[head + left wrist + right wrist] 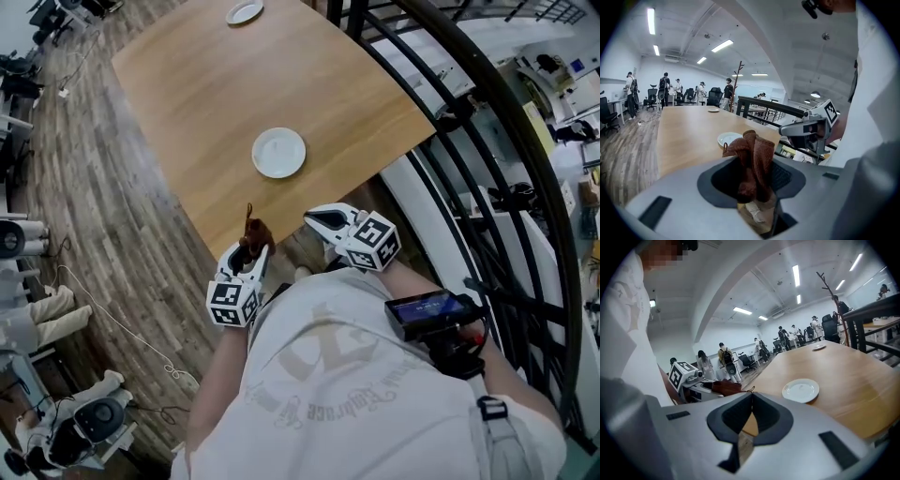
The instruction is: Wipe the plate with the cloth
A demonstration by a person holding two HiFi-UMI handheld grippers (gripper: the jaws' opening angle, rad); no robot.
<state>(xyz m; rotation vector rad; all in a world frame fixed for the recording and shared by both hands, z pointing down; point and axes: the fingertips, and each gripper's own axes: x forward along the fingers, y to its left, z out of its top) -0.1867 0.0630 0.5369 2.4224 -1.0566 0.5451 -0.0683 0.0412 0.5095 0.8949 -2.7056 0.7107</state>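
A white plate (278, 152) lies on the wooden table (216, 84) near its front edge; it also shows as the plate (730, 138) and the plate (800, 390) in the gripper views. My left gripper (252, 248) is shut on a brown cloth (255, 232), held just off the table's front edge, short of the plate. The cloth (752, 159) bunches up between the jaws. My right gripper (323, 222) is shut with nothing in it, to the right of the left one, below the plate. The left gripper (701, 383) with the cloth (725, 388) shows in the right gripper view.
A second small plate (245, 12) sits at the table's far end. A black metal railing (469, 103) curves along the table's right side. Wooden floor (103, 216) lies to the left, with cables and chairs. People stand in the far background of the gripper views.
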